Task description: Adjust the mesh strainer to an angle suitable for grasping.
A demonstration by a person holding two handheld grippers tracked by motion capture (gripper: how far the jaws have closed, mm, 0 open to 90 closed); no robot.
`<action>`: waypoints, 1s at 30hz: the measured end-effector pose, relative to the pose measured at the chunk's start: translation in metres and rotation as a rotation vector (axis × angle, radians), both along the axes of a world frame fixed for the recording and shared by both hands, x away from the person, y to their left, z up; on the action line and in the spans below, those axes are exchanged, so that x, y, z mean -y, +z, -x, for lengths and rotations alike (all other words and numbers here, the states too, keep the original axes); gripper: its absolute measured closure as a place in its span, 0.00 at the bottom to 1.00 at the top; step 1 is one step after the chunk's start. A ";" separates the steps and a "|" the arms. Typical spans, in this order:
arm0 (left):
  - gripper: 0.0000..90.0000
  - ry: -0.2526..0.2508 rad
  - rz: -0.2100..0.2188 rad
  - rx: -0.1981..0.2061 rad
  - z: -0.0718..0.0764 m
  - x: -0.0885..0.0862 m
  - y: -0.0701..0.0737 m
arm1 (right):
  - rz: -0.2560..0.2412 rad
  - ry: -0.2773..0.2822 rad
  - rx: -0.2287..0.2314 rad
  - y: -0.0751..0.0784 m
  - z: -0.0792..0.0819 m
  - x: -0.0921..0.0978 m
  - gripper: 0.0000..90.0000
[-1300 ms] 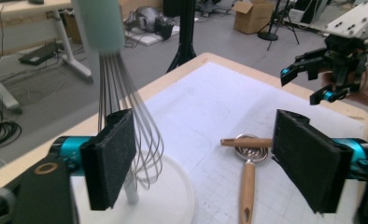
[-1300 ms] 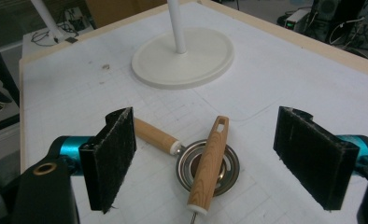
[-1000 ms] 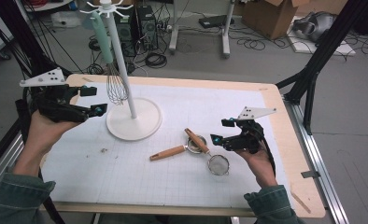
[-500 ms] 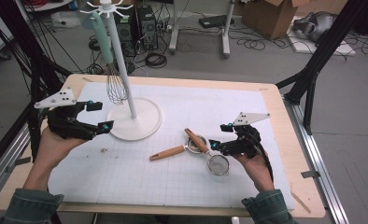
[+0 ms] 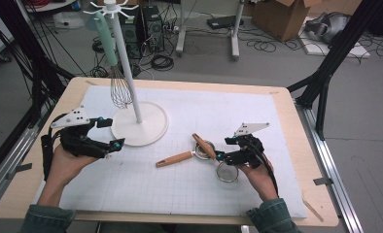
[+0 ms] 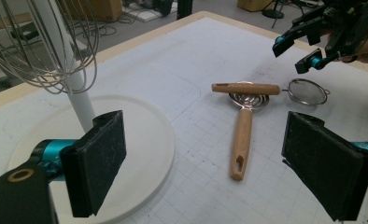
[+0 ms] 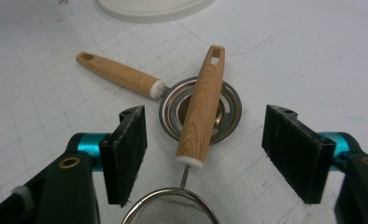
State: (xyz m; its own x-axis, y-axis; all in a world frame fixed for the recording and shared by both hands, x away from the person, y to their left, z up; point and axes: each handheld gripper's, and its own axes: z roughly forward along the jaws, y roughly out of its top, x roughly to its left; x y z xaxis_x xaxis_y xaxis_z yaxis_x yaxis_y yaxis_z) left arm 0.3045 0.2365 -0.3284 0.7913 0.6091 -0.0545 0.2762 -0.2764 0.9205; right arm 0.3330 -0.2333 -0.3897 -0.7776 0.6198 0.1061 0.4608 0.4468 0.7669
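From above, the right gripper (image 5: 227,149) hovers, jaws spread, at the strainer (image 5: 227,172) whose handle lies across the skimmer (image 5: 187,156), right of the stand (image 5: 140,124) on the surface (image 5: 277,102). Left gripper view: left gripper (image 6: 205,163) released wide, whisk (image 6: 46,46) hanging far left. Right gripper view: strainer handle between gaping jaws, untouched.

— What covers the table (image 5: 296,126)?
— A white gridded mat (image 5: 218,121). On it, upper left, the stand's round base (image 5: 148,127); centre right, a wooden-handled skimmer (image 5: 187,156) crossed by a small strainer (image 5: 217,162).
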 end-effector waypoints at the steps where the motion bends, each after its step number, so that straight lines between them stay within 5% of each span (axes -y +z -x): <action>1: 0.16 0.001 -0.001 0.001 0.001 0.001 -0.001 | 0.002 0.000 -0.001 -0.003 -0.001 -0.001 0.36; 21: 0.12 -0.009 -0.036 -0.038 0.007 0.011 -0.039 | 0.091 -0.004 -0.118 -0.025 -0.012 -0.016 0.51; 30: 0.09 -0.009 -0.049 -0.043 0.008 0.012 -0.046 | 0.116 0.000 -0.132 -0.029 -0.014 -0.020 0.57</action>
State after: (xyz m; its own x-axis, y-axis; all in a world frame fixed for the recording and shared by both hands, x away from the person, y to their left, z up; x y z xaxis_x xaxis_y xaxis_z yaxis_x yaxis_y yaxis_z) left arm 0.2969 0.2247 -0.3746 0.7941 0.6049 -0.0593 0.3127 -0.3230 0.8932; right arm 0.3467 -0.2135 -0.4184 -0.7618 0.6335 0.1351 0.5537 0.5287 0.6433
